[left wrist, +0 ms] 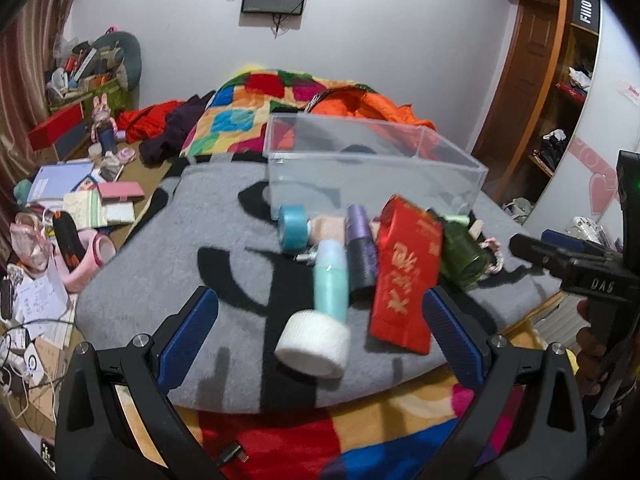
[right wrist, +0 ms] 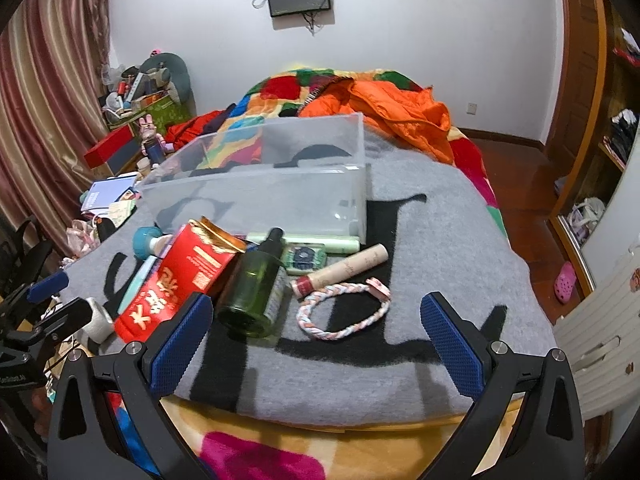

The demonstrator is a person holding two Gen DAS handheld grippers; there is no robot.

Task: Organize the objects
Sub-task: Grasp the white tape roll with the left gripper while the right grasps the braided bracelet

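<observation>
From the left wrist view, the left gripper [left wrist: 320,320] stood released, its blue fingers [left wrist: 188,336] spread wide and grasping nothing, above the near edge of a grey blanket [left wrist: 160,280] on the bed. Between the fingers lay a white tape roll [left wrist: 314,344], touching a teal bottle [left wrist: 330,280]. Beside these lay a purple tube [left wrist: 362,252] and a red packet [left wrist: 404,276], with a blue tape roll [left wrist: 292,227] further back. An empty clear box [left wrist: 372,168] sat behind the pile. The right gripper's dark body showed at the right edge.

From the right wrist view, the right gripper [right wrist: 316,332] was likewise released and empty, fingers [right wrist: 452,344] wide apart. This view showed what the other mostly hid: a green glass bottle [right wrist: 256,292] lying on its side against the red packet [right wrist: 180,280], a braided bracelet [right wrist: 344,312] just beside it, a beige tube [right wrist: 344,270], a small green card [right wrist: 306,258] and a pale green roll [right wrist: 304,238] against the clear box [right wrist: 260,192]. The white tape roll [right wrist: 98,318] was partly hidden at the left.
</observation>
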